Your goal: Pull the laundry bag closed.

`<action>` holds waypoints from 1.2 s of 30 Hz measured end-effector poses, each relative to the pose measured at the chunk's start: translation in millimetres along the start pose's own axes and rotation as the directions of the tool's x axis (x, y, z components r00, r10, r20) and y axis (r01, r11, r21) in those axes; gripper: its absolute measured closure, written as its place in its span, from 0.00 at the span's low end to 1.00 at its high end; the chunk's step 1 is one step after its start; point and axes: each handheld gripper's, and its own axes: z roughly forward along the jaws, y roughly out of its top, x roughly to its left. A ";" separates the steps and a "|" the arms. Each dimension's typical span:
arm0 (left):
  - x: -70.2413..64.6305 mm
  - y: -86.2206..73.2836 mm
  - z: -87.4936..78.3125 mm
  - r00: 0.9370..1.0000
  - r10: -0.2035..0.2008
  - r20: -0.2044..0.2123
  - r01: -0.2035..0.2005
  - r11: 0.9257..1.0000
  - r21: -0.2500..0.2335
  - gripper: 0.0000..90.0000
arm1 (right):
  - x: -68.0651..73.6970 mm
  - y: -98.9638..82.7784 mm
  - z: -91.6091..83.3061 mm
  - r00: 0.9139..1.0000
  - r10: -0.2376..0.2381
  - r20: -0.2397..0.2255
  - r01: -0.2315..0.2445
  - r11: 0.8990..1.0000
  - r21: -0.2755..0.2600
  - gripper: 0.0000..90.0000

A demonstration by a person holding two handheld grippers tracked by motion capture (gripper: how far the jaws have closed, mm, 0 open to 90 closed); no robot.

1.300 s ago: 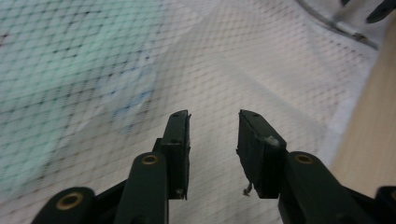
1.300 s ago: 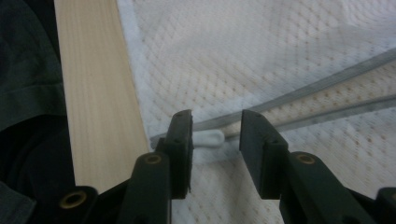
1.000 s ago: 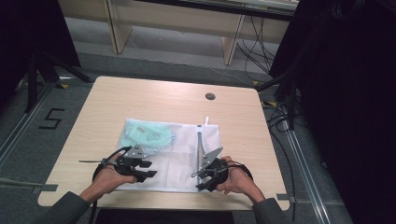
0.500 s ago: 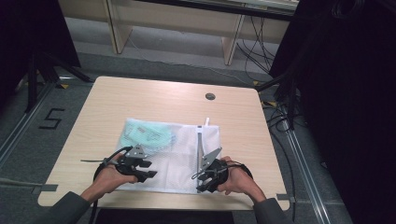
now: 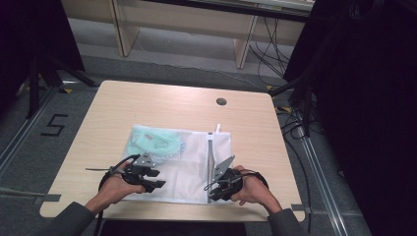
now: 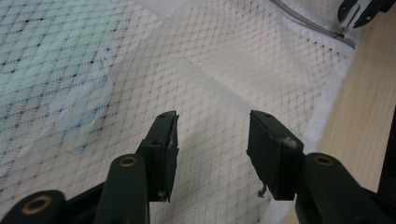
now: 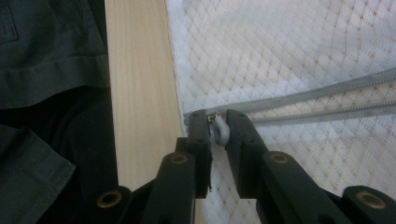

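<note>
A white mesh laundry bag (image 5: 189, 157) lies flat on the near half of a light wooden table (image 5: 147, 105), its near edge close to the table's front edge. Through the mesh at the bag's far left end shows a pale green garment (image 5: 152, 143); its shape is blurred by the netting and cannot be made out further. A grey zipper (image 5: 210, 160) runs along the bag's right side, from near the far edge toward the person.

At the zipper's near end sits the small white zipper pull (image 7: 218, 129). The right gripper (image 7: 216, 122) has just been closing, and its two black jaws now pinch the pull between them; the pull is mostly covered by the jaws. In the high view this gripper (image 5: 216, 189) and the right hand (image 5: 251, 189) hide the zipper's end.

The left gripper (image 6: 212, 128) rests over the bag's near left part with its jaws spread apart and only mesh showing between them; whether the tips touch the fabric is hard to tell. The left hand (image 5: 115, 187) holds it low over the bag.

Dark sleeves enter from the bottom edge, cut off by the frame. A small round grommet (image 5: 221, 102) sits near the table's far edge.
</note>
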 end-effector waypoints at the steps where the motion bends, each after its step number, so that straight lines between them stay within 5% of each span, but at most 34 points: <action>1: -0.1 0.0 0.0 1.000 0.000 0.001 0.000 1.000 0.001 0.58 | -0.4 -0.7 -0.2 1.000 0.012 -0.002 -0.012 1.000 0.002 0.93; 7: -2.9 -0.6 1.5 0.999 -0.033 0.007 0.033 0.999 -0.012 0.58 | -2.2 -1.2 -3.9 1.000 -0.010 0.004 0.010 1.000 -0.001 0.96; 8: -1.3 0.0 0.0 1.000 -0.001 0.007 0.001 1.000 0.003 0.57 | -1.6 -0.6 -2.8 1.000 -0.007 0.002 0.007 1.000 0.001 0.96; 12: -1.8 0.9 0.6 1.000 0.010 -0.003 -0.010 1.000 -0.002 0.56 | -1.1 0.2 -2.7 1.000 -0.013 0.004 0.013 1.000 0.002 0.96; 15: -7.6 2.1 2.0 0.999 -0.025 0.024 0.026 0.999 -0.036 0.56 | -0.5 1.3 -4.2 1.000 -0.009 0.005 0.009 1.000 -0.003 0.96; 20: -23.7 9.6 8.8 0.997 0.025 0.067 -0.020 0.997 -0.078 0.55 | -0.7 3.0 -6.2 1.000 -0.016 0.012 0.016 1.000 -0.022 0.96; 25: -48.2 17.6 20.7 0.987 0.096 0.128 -0.080 0.989 -0.125 0.57 | 0.1 5.5 -11.1 1.000 0.011 0.024 -0.010 0.999 -0.032 0.96; 33: -76.5 23.7 40.7 0.972 0.172 0.162 -0.150 0.979 -0.135 0.59 | -2.3 7.2 -17.0 0.999 0.038 0.033 -0.035 0.997 -0.062 0.96; 36: -83.1 24.5 48.2 0.970 0.181 0.159 -0.165 0.980 -0.112 0.61 | -2.7 7.6 -18.2 0.999 0.040 0.033 -0.038 0.997 -0.070 0.96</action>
